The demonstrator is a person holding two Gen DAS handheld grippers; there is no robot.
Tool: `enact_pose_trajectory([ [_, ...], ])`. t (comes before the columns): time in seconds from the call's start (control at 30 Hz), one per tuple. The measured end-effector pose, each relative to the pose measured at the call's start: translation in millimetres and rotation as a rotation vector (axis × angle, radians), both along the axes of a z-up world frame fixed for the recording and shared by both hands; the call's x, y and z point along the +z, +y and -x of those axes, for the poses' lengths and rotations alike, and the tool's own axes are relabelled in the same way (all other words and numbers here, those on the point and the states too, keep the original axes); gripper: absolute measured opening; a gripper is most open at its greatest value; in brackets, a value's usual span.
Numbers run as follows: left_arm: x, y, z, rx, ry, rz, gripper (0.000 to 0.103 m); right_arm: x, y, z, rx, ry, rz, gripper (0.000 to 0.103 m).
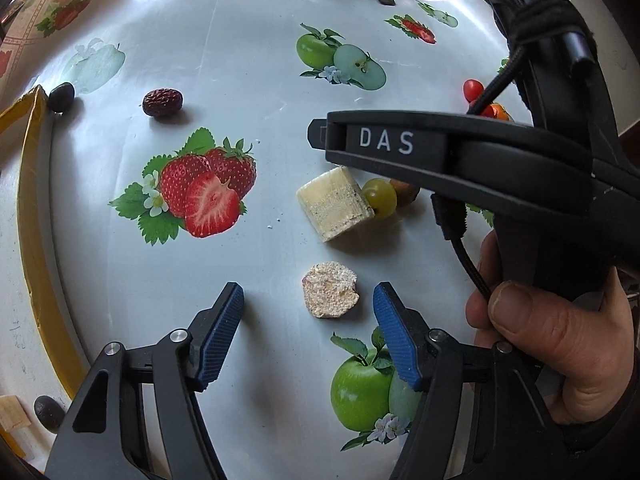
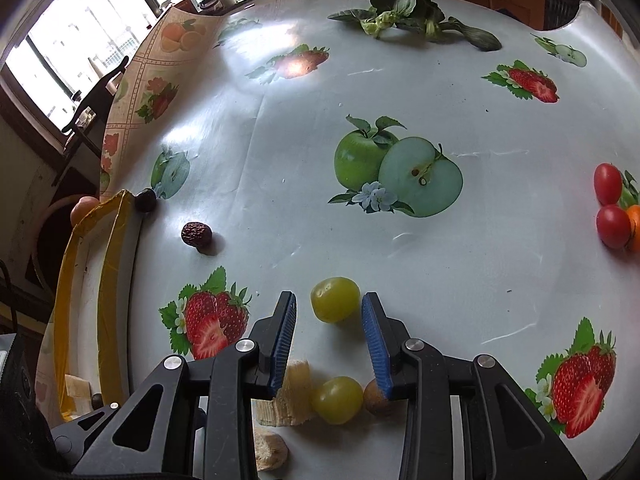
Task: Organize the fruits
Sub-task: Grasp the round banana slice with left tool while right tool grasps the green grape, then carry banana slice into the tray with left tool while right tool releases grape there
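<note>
**Two grippers over fruit on a printed tablecloth**

The left gripper (image 1: 308, 312) hangs over the table with its jaws fairly wide; a crumbly, pale round chunk (image 1: 330, 290) lies between the blue pads (image 1: 222, 334), touching neither. Just beyond it lies a pale cylindrical piece (image 1: 334, 204), and touching that on its right a green grape (image 1: 380, 198), with a brown fruit (image 1: 406, 192) next to it.

The right gripper (image 2: 329, 306) is narrower. A second green grape (image 2: 335, 299) sits between its fingertips; whether the pads press on it cannot be told, and a sliver of gap shows on each side. The right hand (image 1: 560, 344) grips the tool's black handle.

Far to the left, a wrinkled dark red date (image 2: 196, 234) lies alone, and a dark round fruit (image 2: 145, 200) sits by the yellow-taped edge (image 2: 110, 280). On the right are two red cherry tomatoes (image 2: 610, 204) beside something orange. Leafy greens (image 2: 404, 12) lie at the far side of the tablecloth (image 2: 440, 260).
</note>
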State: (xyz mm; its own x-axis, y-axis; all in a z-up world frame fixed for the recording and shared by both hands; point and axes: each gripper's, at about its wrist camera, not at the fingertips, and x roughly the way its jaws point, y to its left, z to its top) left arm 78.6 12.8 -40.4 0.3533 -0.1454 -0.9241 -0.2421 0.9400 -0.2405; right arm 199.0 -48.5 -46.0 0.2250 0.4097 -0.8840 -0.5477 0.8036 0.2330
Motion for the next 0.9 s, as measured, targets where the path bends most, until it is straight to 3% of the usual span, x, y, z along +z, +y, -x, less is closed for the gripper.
enact_pose_trajectory([
  [0.03, 0.4, -0.9, -0.4, -0.004, -0.001, -0.012, 0.057, -1.0, 0.6, -0.2, 0.001, -0.006, -0.003, 0.034],
  [0.13, 0.8, -2.6, -3.9, -0.019, -0.011, 0.004, 0.026, -1.2, 2.3, -0.4, 0.000, -0.017, 0.001, 0.030],
  [0.2, 1.5, -3.0, -4.5, -0.025, -0.011, 0.004, 0.026, -0.9, 2.9, -0.5, -0.003, -0.025, 0.008, 0.026],
  [0.43, 11.4, 1.4, -4.4, -0.021, -0.022, 0.017, 0.026, 14.9, -8.8, 6.5, -0.015, -0.055, -0.016, 0.025],
  [0.9, 42.6, 32.3, 26.5, 0.054, -0.068, -0.048, 0.026, 64.0, -21.8, 53.7, -0.001, -0.092, -0.092, 0.025],
])
